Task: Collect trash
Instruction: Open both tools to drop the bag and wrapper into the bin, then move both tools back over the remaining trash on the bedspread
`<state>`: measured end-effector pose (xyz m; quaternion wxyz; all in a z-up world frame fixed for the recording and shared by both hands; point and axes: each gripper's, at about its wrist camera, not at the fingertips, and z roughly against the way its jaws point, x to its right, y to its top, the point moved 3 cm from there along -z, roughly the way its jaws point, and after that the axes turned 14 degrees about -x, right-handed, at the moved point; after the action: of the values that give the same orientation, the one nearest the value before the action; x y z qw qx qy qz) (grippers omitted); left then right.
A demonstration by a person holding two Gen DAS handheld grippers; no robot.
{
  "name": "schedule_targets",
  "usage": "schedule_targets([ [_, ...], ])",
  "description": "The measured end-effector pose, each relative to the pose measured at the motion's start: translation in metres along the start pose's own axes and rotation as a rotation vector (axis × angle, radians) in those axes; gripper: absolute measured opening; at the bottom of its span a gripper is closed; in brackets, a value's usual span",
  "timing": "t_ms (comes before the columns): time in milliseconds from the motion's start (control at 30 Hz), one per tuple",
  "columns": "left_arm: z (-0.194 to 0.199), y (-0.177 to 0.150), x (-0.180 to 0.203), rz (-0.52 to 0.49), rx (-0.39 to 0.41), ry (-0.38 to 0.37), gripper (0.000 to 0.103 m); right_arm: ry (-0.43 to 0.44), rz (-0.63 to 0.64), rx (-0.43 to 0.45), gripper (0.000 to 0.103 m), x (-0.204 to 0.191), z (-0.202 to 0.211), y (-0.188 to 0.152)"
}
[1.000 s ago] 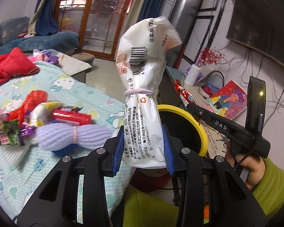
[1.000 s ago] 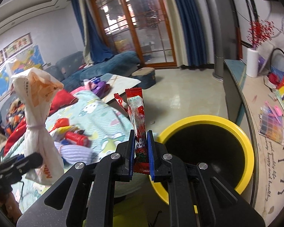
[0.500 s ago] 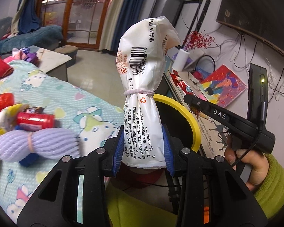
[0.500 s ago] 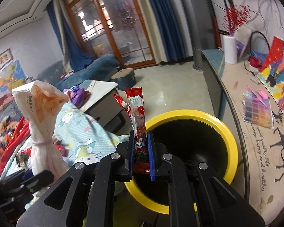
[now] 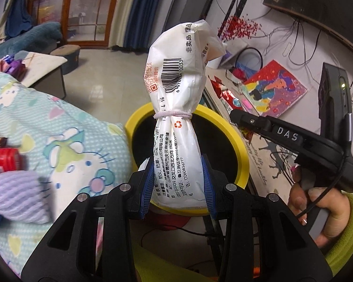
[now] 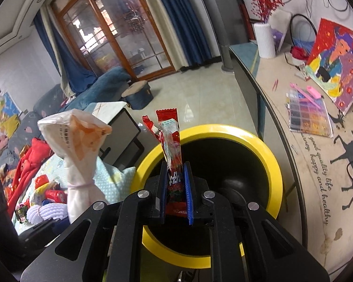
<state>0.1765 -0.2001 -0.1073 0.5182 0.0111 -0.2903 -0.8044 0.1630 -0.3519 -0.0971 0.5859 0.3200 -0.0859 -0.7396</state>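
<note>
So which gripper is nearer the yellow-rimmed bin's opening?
Right. The right gripper, holding a red snack wrapper, sits over the yellow-rimmed bin. The left gripper, gripping the tied white bag, is at the bin's near edge.

White bag [image 5: 178,127] w/ black barcode; red wrapper [image 6: 173,155]; bin [image 6: 266,155] yellow rim, black inside; blue claw pads [image 5: 208,188].

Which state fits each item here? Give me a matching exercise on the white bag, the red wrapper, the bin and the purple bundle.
Things:
1. white bag
2. red wrapper
3. bin
4. purple bundle

States:
A. lying on the patterned blanket
B. held in the right gripper
C. yellow-rimmed, black inside
D. tied with a band, held in the left gripper

Pairs: 1-D, 2-B, 3-C, 4-A
</note>
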Motion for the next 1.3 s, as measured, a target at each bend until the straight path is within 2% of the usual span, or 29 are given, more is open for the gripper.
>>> schedule_targets([
  [267,-0.027,0.006,0.002,-0.008,-0.047,-0.008,0.032,0.005,-0.03,-0.024,0.015,0.013,-0.01,0.004],
  [300,-0.029,0.006,0.002,-0.009,-0.045,-0.009,0.032,0.007,-0.035,-0.029,0.019,0.015,-0.011,0.004],
  [333,-0.03,0.007,0.002,-0.005,-0.038,-0.003,0.036,0.013,-0.048,-0.036,0.028,0.018,-0.013,0.004],
  [400,-0.03,0.008,-0.001,0.012,-0.019,0.012,0.052,0.014,-0.071,-0.041,0.038,0.022,-0.015,0.003],
  [500,-0.03,0.007,-0.003,0.031,-0.007,0.001,0.071,0.0,-0.084,-0.032,0.041,0.026,-0.014,0.002],
  [533,-0.028,0.006,-0.005,0.037,-0.004,0.006,0.079,-0.004,-0.086,-0.027,0.046,0.027,-0.014,0.002],
  [667,-0.016,0.004,-0.006,0.042,0.024,0.015,0.088,-0.005,-0.094,-0.018,0.05,0.028,-0.013,0.003],
  [733,-0.006,0.001,-0.007,0.043,0.053,0.022,0.092,-0.008,-0.091,-0.012,0.058,0.026,-0.011,0.003],
  [967,0.028,-0.005,-0.02,0.087,0.127,0.059,0.092,0.0,-0.049,0.038,0.063,0.011,0.002,0.002],
  [1300,0.077,-0.014,-0.034,0.107,0.253,0.161,0.092,0.05,0.068,0.076,0.067,-0.031,0.021,-0.004],
])
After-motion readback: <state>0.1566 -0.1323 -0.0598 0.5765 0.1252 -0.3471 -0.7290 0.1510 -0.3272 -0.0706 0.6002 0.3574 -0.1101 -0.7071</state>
